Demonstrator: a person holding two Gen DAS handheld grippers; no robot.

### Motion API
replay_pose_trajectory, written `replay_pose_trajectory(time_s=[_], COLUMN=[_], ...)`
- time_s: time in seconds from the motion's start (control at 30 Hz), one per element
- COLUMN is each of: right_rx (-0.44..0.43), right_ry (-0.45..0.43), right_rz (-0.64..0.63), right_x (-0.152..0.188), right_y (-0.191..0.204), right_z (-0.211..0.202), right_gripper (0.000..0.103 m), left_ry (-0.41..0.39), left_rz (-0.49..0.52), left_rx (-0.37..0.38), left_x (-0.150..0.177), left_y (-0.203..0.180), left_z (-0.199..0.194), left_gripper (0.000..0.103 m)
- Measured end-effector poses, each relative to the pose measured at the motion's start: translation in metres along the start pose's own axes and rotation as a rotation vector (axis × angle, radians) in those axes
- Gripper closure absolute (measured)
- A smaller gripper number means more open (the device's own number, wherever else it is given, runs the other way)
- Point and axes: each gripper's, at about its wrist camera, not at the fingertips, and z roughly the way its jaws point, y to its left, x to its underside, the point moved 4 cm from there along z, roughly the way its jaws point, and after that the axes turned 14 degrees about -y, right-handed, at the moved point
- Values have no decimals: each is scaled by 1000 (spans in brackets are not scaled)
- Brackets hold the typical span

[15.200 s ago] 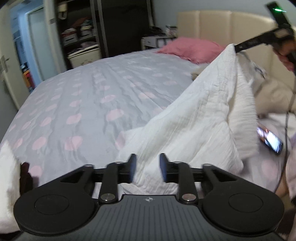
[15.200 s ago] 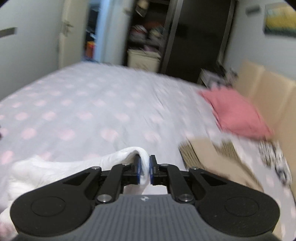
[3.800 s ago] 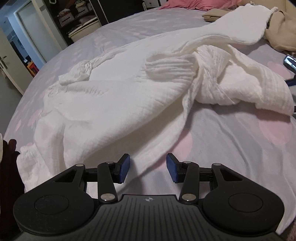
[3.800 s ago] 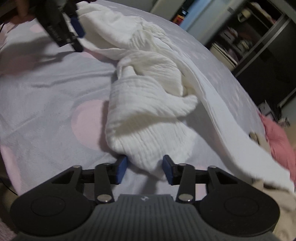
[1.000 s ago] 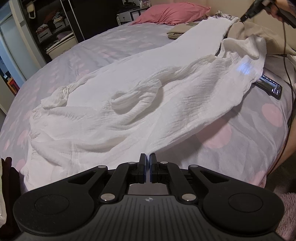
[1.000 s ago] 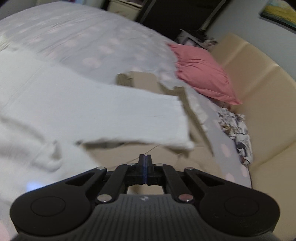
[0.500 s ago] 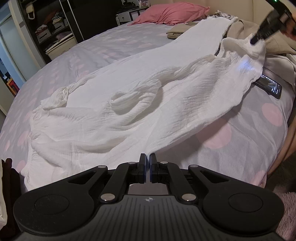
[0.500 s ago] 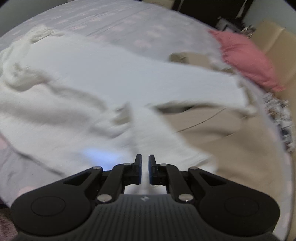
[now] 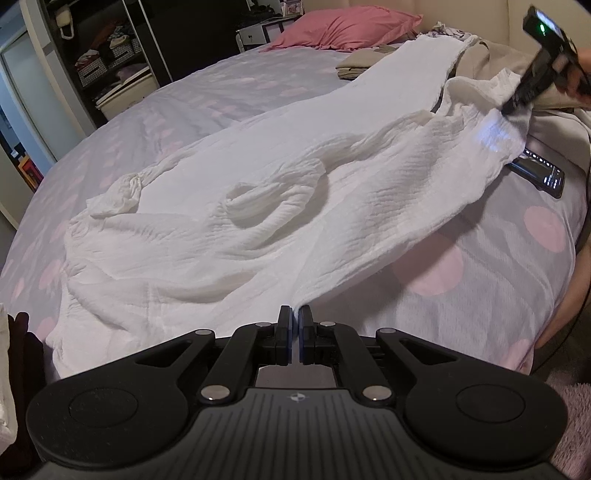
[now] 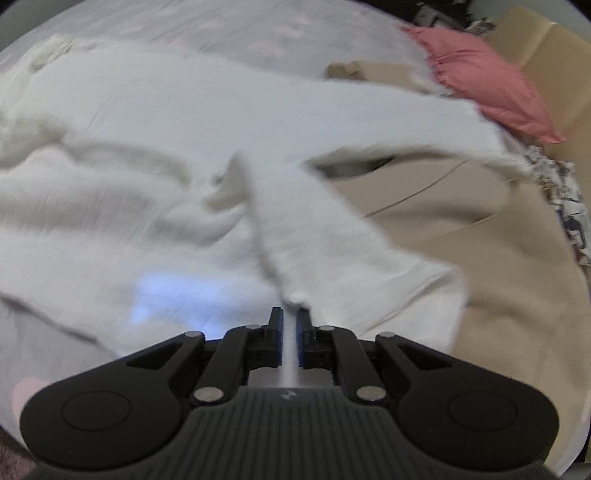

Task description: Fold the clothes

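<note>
While left gripper (image 9: 295,317) stays pinched on white garment (image 9: 258,192), right gripper (image 10: 289,319) newly parted slightly, fabric between fingers

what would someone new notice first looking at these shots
The big rumpled white garment sprawled diagonally across the grey bedspread with pink dots draws the eye first. The left gripper is shut on its near edge, while the right gripper sits at the far corner with white cloth between its narrowly parted fingers. A pink pillow lies at the head of the bed, and a lit phone rests beside the garment's right edge.
</note>
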Motion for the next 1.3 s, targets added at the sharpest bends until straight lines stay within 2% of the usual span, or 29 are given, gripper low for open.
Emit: replay_pose_trajectory(time_s=[0.27, 0.33, 0.37, 0.43, 0.5, 0.63, 0.77, 0.9, 0.93, 1.0, 1.03, 1.3], right_rx=[141, 148, 142, 120, 98, 22, 0, 20, 25, 27, 23, 80], right_ry=[-104, -108, -114, -123, -132, -92, -30, -17, -17, -13, -14, -59], right_rz=[37, 51, 56, 47, 30, -36, -171, -231, -229, -211, -202, -217], right_x=[-44, -51, -53, -52, -50, -29, 1, 17, 17, 16, 14, -15], right_y=[-46, -53, -54, -52, -47, -17, 13, 20, 19, 14, 12, -3], right_z=[-6, -6, -8, -13, -19, -19, -4, 6, 8, 7, 6, -18], right_gripper=[94, 93, 91, 69, 61, 60, 59, 66, 77, 91, 94, 98], left_ry=[-4, -6, -6, -8, -8, -7, -7, -6, -6, -5, -4, 0], left_rz=[7, 9, 10, 12, 12, 11, 10, 12, 12, 11, 12, 12], left_rx=[-9, -10, -11, -12, -11, -10, -8, -9, -9, -10, -10, -10], left_x=[-2, -2, -2, -2, -2, -2, -2, -1, -1, -1, -1, -3], left_y=[0, 0, 0, 0, -1, -1, -1, -2, -2, -2, -2, 0], left_z=[1, 0, -1, -1, 0, 2, 0, 0, -1, 0, 0, 3], left_gripper=[102, 102, 102, 102, 102, 102, 102, 102, 102, 102, 102, 102])
